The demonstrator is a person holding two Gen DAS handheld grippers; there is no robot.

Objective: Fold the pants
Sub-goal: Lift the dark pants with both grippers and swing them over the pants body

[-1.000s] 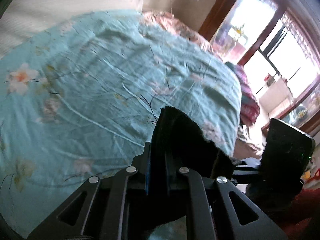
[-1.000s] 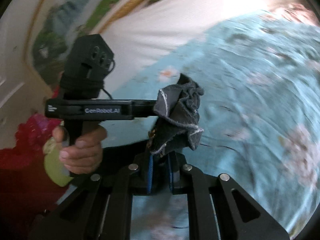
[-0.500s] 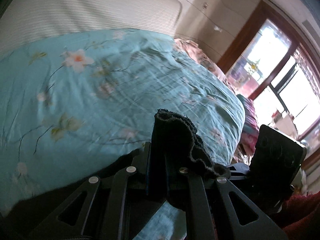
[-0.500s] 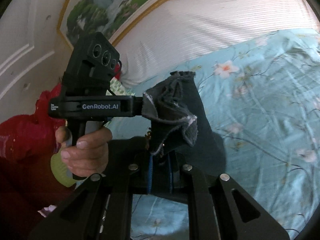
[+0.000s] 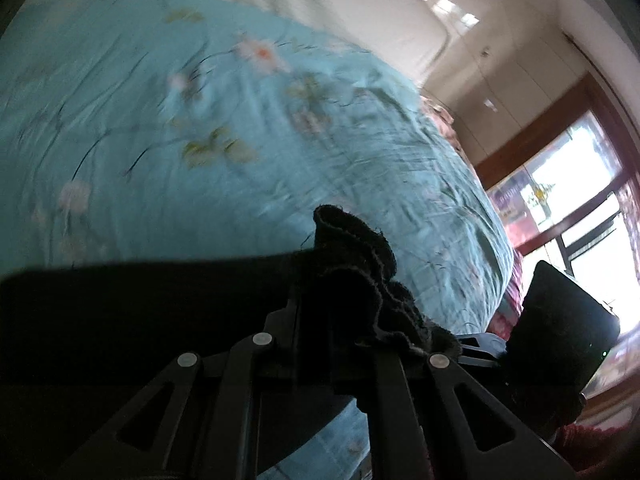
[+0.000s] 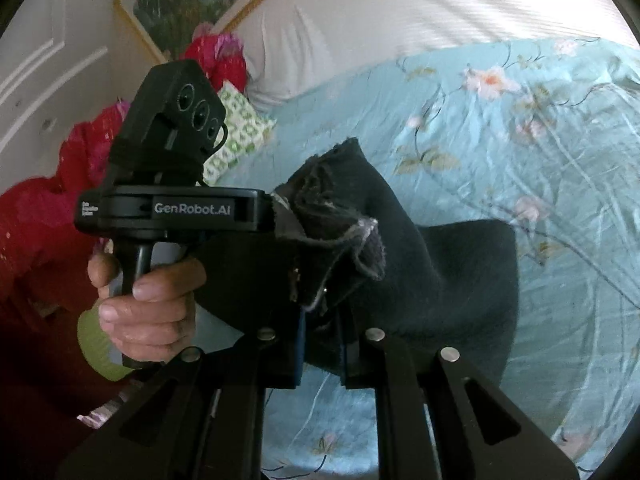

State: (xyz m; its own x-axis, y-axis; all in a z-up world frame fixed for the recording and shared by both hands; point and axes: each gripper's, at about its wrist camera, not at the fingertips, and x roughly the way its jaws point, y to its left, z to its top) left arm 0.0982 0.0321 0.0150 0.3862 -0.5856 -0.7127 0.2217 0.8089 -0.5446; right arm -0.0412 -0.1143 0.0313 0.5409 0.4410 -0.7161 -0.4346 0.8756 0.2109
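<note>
The dark pants (image 6: 452,276) hang over the bed, with a bunched frayed hem held up. My right gripper (image 6: 322,344) is shut on that hem. My left gripper (image 5: 316,344) is shut on the same dark cloth (image 5: 352,264), which spreads away to the left as a flat dark band. In the right wrist view the left gripper (image 6: 276,216) comes in from the left, held by a hand (image 6: 148,312), and meets the hem close to my right gripper. The fingertips of both are hidden by cloth.
A turquoise floral bedspread (image 5: 200,128) (image 6: 520,140) covers the bed. A white headboard cushion (image 6: 420,12) runs along the back. A green-patterned pillow (image 6: 236,128) and red bedding (image 6: 36,224) lie at the left. A window (image 5: 580,200) is at the right.
Both grippers have moved forward over the bed with the hem, toward the headboard. More of the pants now lies spread on the bedspread behind the hem.
</note>
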